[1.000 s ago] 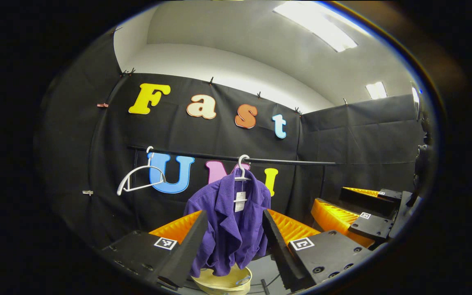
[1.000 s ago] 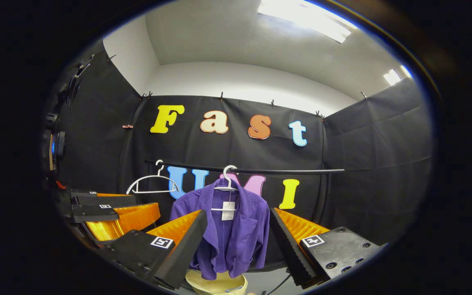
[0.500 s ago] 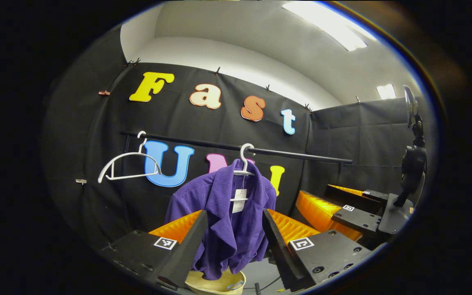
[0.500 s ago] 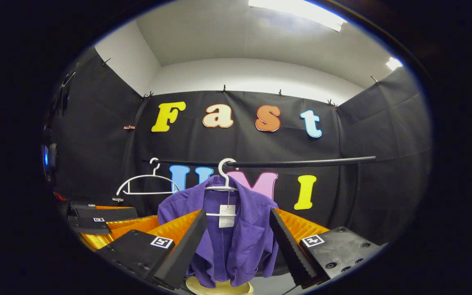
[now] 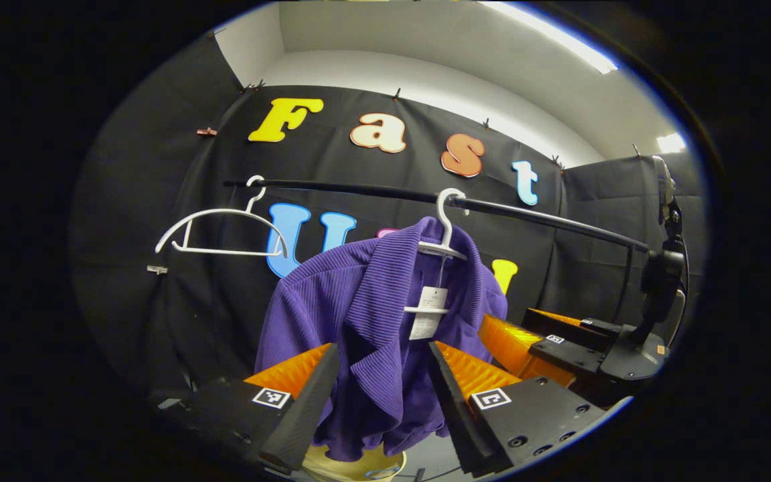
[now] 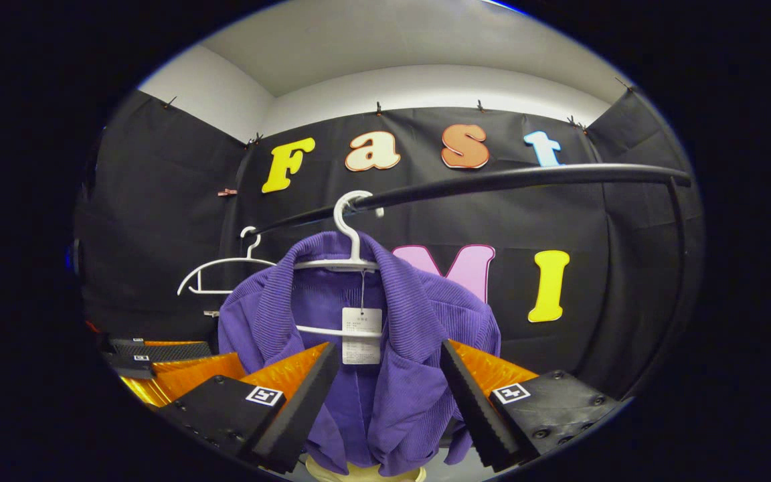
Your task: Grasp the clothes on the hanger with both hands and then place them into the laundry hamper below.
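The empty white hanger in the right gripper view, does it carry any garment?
No. The empty white hanger hangs bare on the black rail, left of the purple jacket.

We're inside a staged recording booth, not a home: black cloth (image 6: 158, 201) is clipped up as walls on every side, with plain white wall and ceiling (image 5: 466, 47) and strip lighting above it. A black clothes rail (image 6: 492, 179) crosses the booth carrying white hangers (image 5: 221, 227), and a camera stand (image 5: 660, 281) sits off to the side
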Action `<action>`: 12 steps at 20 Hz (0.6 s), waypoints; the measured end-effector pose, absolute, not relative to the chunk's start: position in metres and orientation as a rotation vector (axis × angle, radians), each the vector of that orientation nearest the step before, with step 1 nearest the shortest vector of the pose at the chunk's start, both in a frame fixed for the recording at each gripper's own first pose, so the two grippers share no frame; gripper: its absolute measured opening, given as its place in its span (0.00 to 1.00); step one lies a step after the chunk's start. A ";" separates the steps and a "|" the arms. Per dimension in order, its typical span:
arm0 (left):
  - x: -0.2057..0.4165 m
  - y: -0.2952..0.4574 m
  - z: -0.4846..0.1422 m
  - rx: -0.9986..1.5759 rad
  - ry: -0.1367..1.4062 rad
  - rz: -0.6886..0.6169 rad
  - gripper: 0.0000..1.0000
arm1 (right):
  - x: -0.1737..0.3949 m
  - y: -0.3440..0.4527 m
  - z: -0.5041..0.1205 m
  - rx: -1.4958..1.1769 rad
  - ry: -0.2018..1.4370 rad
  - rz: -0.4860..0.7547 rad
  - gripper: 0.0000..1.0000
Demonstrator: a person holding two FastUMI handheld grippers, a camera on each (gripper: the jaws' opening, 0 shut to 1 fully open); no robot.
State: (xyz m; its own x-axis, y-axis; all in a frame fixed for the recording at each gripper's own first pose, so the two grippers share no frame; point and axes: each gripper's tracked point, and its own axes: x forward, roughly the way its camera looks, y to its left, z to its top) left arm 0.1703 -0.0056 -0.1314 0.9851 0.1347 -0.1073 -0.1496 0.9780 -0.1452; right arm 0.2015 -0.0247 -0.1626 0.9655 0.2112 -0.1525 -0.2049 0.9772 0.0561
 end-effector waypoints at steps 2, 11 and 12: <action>0.179 -0.003 -0.142 -0.153 0.117 0.169 0.83 | 0.216 -0.028 -0.182 0.047 0.188 0.234 0.97; 0.231 0.003 -0.177 -0.128 0.171 0.215 0.83 | 0.268 -0.037 -0.234 0.113 0.243 0.310 0.98; 0.236 0.003 -0.183 -0.145 0.181 0.216 0.83 | 0.269 -0.029 -0.235 0.143 0.245 0.340 0.98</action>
State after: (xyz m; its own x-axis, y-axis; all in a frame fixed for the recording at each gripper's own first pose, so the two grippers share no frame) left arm 0.2356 0.0027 -0.1825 0.9606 0.1995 -0.1934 -0.2254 0.9665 -0.1227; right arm 0.2686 -0.0294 -0.2353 0.9137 0.3460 -0.2133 -0.3115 0.9332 0.1794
